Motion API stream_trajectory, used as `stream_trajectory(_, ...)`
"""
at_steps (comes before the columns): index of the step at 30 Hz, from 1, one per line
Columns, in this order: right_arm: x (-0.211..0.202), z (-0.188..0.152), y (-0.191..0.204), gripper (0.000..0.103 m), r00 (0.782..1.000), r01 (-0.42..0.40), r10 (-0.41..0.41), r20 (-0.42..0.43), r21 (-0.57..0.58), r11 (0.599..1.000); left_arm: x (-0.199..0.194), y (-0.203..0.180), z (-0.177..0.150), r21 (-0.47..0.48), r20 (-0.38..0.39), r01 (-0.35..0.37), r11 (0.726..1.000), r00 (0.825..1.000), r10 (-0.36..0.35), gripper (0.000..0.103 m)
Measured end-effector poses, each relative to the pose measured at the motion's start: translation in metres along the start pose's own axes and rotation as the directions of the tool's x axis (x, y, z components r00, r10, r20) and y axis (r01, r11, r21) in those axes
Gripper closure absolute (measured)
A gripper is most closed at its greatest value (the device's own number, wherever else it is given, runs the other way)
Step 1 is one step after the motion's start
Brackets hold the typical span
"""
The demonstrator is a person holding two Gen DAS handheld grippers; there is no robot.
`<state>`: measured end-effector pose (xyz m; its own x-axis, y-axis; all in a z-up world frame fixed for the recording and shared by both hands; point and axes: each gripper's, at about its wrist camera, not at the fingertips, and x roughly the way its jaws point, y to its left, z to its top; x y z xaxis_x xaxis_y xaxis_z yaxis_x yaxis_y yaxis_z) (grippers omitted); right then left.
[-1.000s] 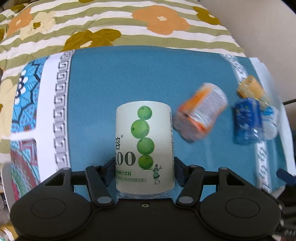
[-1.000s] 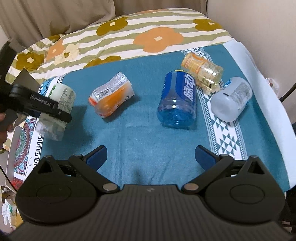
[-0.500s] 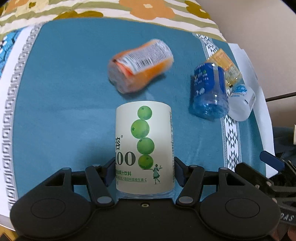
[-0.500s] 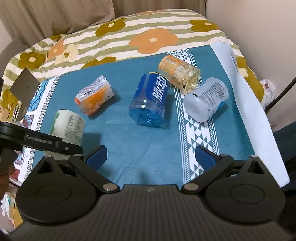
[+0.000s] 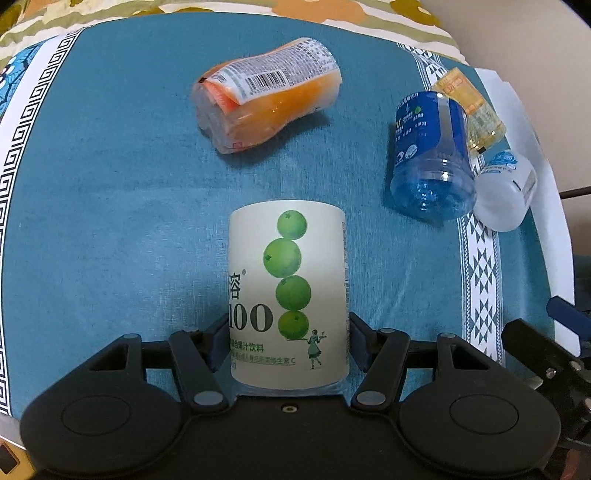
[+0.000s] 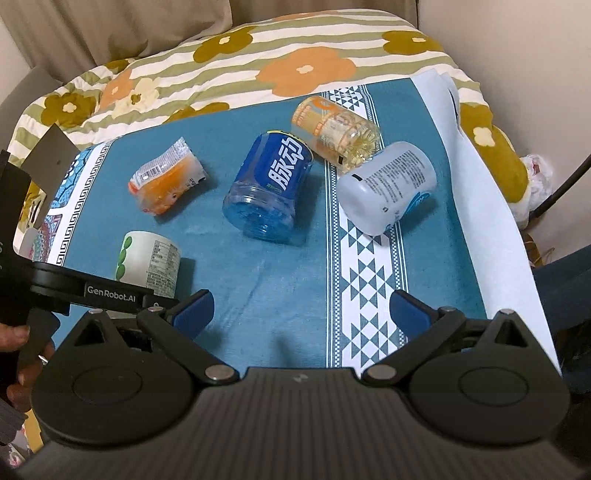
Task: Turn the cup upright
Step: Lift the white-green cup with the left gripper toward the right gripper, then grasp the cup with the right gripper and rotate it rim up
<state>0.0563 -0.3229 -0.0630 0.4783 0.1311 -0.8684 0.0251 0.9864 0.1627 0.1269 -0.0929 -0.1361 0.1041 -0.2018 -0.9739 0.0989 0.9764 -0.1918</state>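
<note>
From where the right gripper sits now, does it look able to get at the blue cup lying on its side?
Probably yes. The right gripper is open and holds nothing, and only bare teal cloth lies between it and the blue cup. The yellow cup and white cup crowd its far right side.

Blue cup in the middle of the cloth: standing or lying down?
Lying down. The blue cup rests on its side on the teal cloth, open end toward the right gripper.

**Around the teal cloth**

A teal cloth (image 6: 258, 280) with white patterned borders lies over a floral striped quilt (image 6: 229, 66). Ahead of the right tongs a white strip of triangles (image 6: 369, 266) runs along the cloth. A beige curtain (image 6: 110, 26) hangs beyond the quilt.
</note>
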Motion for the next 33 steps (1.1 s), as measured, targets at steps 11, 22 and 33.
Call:
stream_trajectory(11,0.001,0.003,-0.001,0.000,1.000,-0.020,0.020,-0.004,0.009,1.000,-0.007,-0.005,-0.004,0.007,0.025,-0.015,1.000,1.000,0.015,0.009)
stream_trajectory(22,-0.027,0.040,0.010,0.000,0.999,-0.046,0.046,-0.006,0.031,0.998,-0.079,0.005,-0.033,0.029,0.180,-0.015,0.999,0.984,0.009,0.000)
stream_trajectory(33,0.043,0.068,0.065,0.000,0.935,-0.217,0.231,-0.268,0.080,0.973,-0.097,0.084,-0.059,-0.012,0.227,-0.103,0.995,0.968,0.103,0.000)
